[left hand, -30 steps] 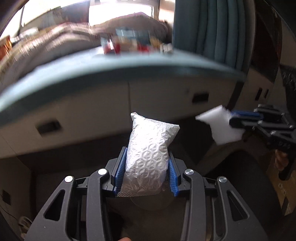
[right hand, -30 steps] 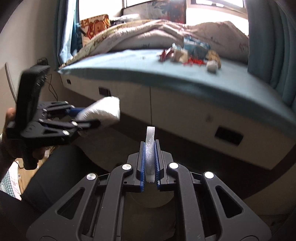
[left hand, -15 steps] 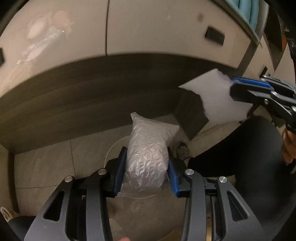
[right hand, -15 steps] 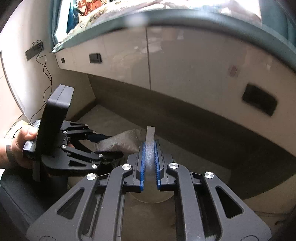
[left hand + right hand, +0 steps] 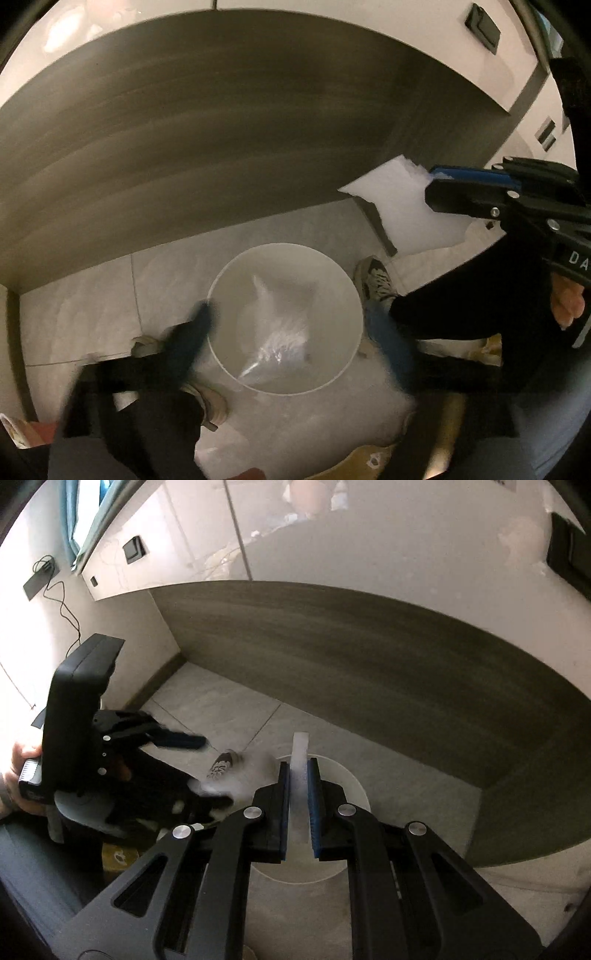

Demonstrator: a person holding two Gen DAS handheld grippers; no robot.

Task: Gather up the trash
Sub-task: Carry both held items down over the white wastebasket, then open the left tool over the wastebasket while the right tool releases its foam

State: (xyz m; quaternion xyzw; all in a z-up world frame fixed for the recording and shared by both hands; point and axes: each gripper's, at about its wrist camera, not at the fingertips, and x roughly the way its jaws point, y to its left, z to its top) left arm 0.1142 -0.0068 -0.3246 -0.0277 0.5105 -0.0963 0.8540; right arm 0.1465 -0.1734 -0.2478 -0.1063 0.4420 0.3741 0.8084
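Left gripper [image 5: 288, 328]: lower half of the left wrist view, badly blurred. Fingers [image 5: 192, 332] spread wide, one at either side of the bin mouth; jaws have just been opening, nothing pressed between them.
Bubble-wrap pouch [image 5: 277, 325]: silvery and smeared, centre of the left wrist view, free of the fingers and inside the bin's rim outline. Cannot tell whether it lies on the bottom.
Bin [image 5: 343, 354]: round, white, open-topped, standing on the pale tiled floor [image 5: 92, 314] in the lower middle of the left wrist view. In the right wrist view only arcs of its rim show behind the fingers.
Shoes: one patterned shoe [image 5: 376, 280] just right of the bin rim, another [image 5: 210, 402] at lower left of it; dark trouser legs lead to both.
Cabinet base [image 5: 221, 129]: dark wood-grain band across the upper half of both views, glossy pale fronts above it.
Right gripper [image 5: 298, 805]: centre bottom of the right wrist view, blue-padded fingers clamped tight on a thin white foam sheet [image 5: 299, 775] standing edge-on, above the bin.
Same sheet, left wrist view: white slab at right of centre [image 5: 413, 206], held at its right edge by the black gripper, up and to the right of the bin.
Hand [image 5: 569, 306]: far right edge, on the right gripper's handle.
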